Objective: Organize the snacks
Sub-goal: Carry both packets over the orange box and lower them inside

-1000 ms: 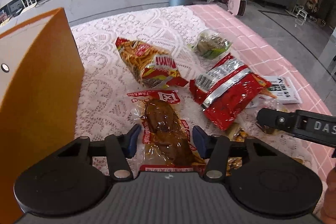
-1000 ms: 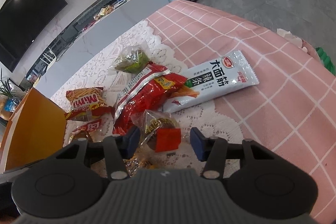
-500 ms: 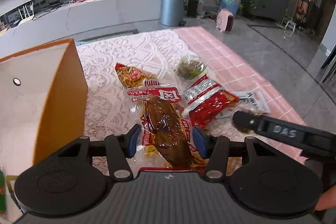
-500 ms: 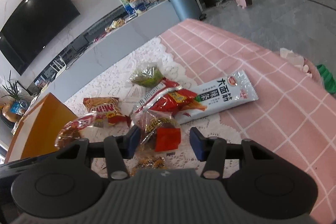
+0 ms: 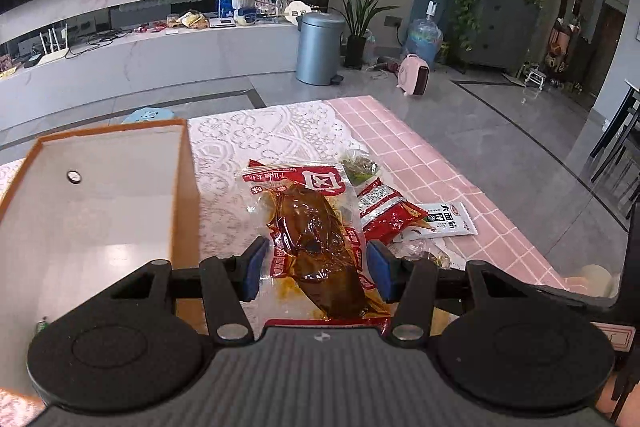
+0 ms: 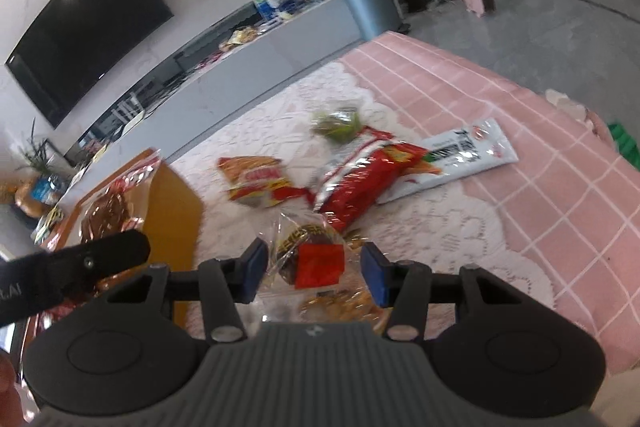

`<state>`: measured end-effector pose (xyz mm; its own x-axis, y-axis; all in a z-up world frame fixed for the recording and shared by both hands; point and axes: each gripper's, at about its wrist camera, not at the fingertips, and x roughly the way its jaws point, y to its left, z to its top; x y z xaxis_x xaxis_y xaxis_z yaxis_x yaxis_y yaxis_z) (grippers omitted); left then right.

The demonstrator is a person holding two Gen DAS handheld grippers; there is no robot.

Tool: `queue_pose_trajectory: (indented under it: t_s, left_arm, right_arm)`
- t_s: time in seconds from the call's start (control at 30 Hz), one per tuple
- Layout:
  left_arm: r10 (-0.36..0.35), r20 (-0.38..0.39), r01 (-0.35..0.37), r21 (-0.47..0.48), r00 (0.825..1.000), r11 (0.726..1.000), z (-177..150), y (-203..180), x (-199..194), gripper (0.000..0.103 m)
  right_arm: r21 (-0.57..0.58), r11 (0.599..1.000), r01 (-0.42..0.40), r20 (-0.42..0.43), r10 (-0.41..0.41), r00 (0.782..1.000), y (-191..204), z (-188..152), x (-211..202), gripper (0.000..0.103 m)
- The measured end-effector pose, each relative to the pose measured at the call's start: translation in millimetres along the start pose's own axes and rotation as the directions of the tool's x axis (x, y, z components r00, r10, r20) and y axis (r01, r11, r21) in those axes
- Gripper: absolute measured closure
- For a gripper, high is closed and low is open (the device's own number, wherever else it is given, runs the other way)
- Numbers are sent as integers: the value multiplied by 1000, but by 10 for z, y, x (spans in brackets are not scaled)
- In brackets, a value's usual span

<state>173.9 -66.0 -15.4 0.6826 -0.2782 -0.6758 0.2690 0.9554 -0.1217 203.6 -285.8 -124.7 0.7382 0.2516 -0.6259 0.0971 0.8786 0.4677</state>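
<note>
A second ago the left gripper [image 5: 316, 265] was low over the table with the braised-meat pack lying flat between its fingers; half a second ago the pack was already off the cloth, and now the pack [image 5: 316, 227] hangs clear above the lace tablecloth [image 5: 236, 163], clenched at its lower end, with the orange box [image 5: 184, 187] just to its left and its open mouth in full view. That reads as the pick finished and the carry toward the box under way, so the next step is probably a short shift left and a release over the opening. The box shows white inner walls and a small round fitting on the far wall; its floor looks mostly bare, with only a small green item at the near left corner, too cut off to name. Further right, the right gripper [image 6: 314, 273] hovers with fingers spread on either side of a clear packet with a red label [image 6: 316, 259], not gripping it. The striped red bag [image 6: 356, 183], the orange chip bag [image 6: 256, 183], the green packet [image 6: 336, 121] and the white sachet [image 6: 468, 151] lie on the table, yet to be put away.
</note>
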Motion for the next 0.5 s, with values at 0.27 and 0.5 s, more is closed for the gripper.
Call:
queue_pose_trajectory:
  t_s: [0.27, 0.5]
  left_arm:
    - [2, 10, -2, -28, 1000, 1000, 8, 338, -293, 43]
    - [38, -2, -38, -18, 999, 999, 96, 713, -512, 43]
  right_arm:
    - [-102, 991, -84, 29, 87, 996, 541, -31, -345, 54]
    - [-218, 960, -174, 16, 182, 983, 1031, -86, -532, 54]
